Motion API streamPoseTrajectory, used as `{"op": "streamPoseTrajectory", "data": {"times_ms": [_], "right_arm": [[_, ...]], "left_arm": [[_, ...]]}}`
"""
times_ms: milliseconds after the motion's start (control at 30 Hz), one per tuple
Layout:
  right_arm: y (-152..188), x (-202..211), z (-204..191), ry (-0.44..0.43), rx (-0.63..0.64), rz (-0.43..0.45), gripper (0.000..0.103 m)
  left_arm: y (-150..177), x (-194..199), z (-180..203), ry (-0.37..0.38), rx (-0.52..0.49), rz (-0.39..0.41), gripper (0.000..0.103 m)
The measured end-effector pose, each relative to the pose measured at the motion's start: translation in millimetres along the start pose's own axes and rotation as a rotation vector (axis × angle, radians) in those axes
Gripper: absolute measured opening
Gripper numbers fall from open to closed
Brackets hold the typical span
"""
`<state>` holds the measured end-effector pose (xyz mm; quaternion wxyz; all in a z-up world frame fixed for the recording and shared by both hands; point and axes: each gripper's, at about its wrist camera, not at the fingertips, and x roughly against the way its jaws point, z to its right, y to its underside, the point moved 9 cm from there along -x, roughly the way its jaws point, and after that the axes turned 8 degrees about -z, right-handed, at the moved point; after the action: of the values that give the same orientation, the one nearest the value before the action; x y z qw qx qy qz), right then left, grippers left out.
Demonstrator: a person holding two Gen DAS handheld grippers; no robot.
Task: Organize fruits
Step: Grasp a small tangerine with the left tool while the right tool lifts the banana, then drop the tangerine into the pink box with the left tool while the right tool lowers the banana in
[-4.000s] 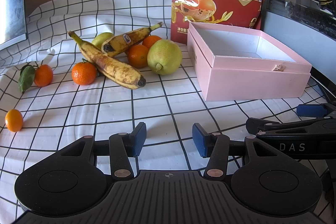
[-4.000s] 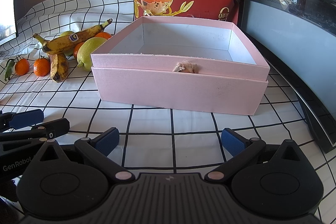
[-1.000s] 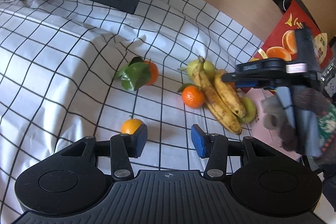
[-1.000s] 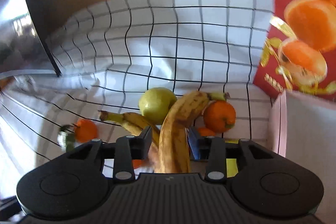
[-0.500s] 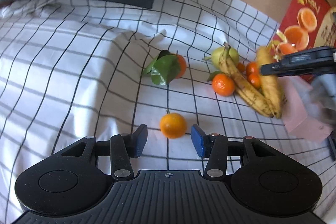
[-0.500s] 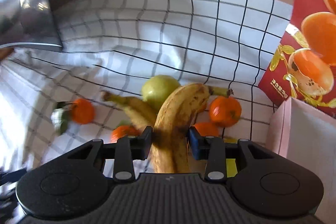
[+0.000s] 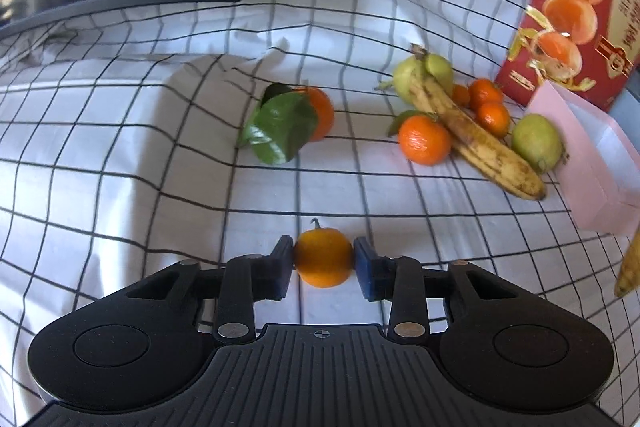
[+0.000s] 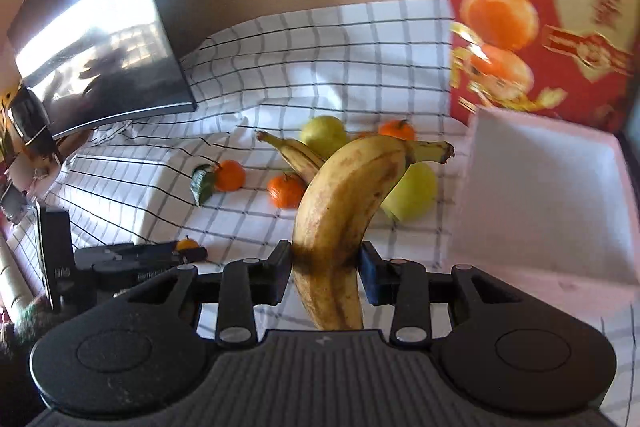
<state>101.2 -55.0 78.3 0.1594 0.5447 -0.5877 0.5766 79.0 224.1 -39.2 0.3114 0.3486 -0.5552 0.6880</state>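
My left gripper (image 7: 323, 263) is shut on a small orange (image 7: 323, 257) low over the checked cloth. My right gripper (image 8: 325, 267) is shut on a spotted banana (image 8: 344, 211) and holds it in the air, left of the open pink box (image 8: 548, 187). On the cloth lie a second banana (image 7: 476, 139), two green pears (image 7: 536, 141) (image 7: 404, 79), a leafy orange (image 7: 316, 111) and several small oranges (image 7: 424, 145). The left gripper also shows in the right wrist view (image 8: 188, 253).
A red snack bag (image 7: 580, 7) stands behind the pink box (image 7: 600, 163). A dark monitor (image 8: 100, 39) stands at the back left. The cloth (image 7: 120, 147) is wrinkled and raised near the monitor.
My left gripper moved forward and closed on the small orange. My right gripper lifted the banana up and away from the fruit pile, toward the box.
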Motion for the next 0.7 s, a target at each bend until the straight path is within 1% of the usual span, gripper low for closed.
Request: {"op": "streamPoseTrajectory", "data": {"times_ms": [33, 133, 267, 333, 367, 433, 467, 600, 633, 700], "right_arm": [[8.5, 4.0, 6.8, 0.004, -0.019, -0.002, 0.036], [30.1, 18.3, 27.9, 0.007, -0.087, 0.0, 0.036], [49.4, 47.6, 55.3, 0.038, -0.157, 0.044, 0.036], [50.8, 62.4, 67.6, 0.061, -0.181, 0.072, 0.036], [49.7, 71.0, 73.2, 0.074, -0.189, 0.089, 0.036], [43.5, 85.8, 82.6, 0.091, -0.186, 0.121, 0.036], [38.8, 92.4, 87.5, 0.098, -0.18, 0.136, 0.036], [9.5, 116.2, 109.1, 0.138, -0.127, 0.193, 0.036], [1.4, 122.2, 113.4, 0.143, -0.112, 0.211, 0.036], [-14.0, 133.8, 122.9, 0.149, -0.085, 0.246, 0.036]], "left_arm": [[0.7, 1.6, 6.0, 0.02, -0.011, 0.0, 0.037], [3.3, 12.5, 37.1, 0.12, -0.068, 0.017, 0.037], [11.5, 29.2, 102.7, 0.287, -0.178, 0.013, 0.037], [11.1, 37.6, 137.8, 0.364, -0.237, 0.017, 0.037], [7.2, 43.9, 156.9, 0.396, -0.276, 0.031, 0.037], [-3.8, 51.1, 186.5, 0.43, -0.324, 0.061, 0.037], [-11.4, 52.5, 199.2, 0.44, -0.332, 0.075, 0.037], [-56.3, 47.3, 250.0, 0.476, -0.321, 0.127, 0.037], [-68.5, 41.3, 263.6, 0.479, -0.317, 0.128, 0.037], [-85.9, 22.7, 293.2, 0.505, -0.313, 0.097, 0.038]]}}
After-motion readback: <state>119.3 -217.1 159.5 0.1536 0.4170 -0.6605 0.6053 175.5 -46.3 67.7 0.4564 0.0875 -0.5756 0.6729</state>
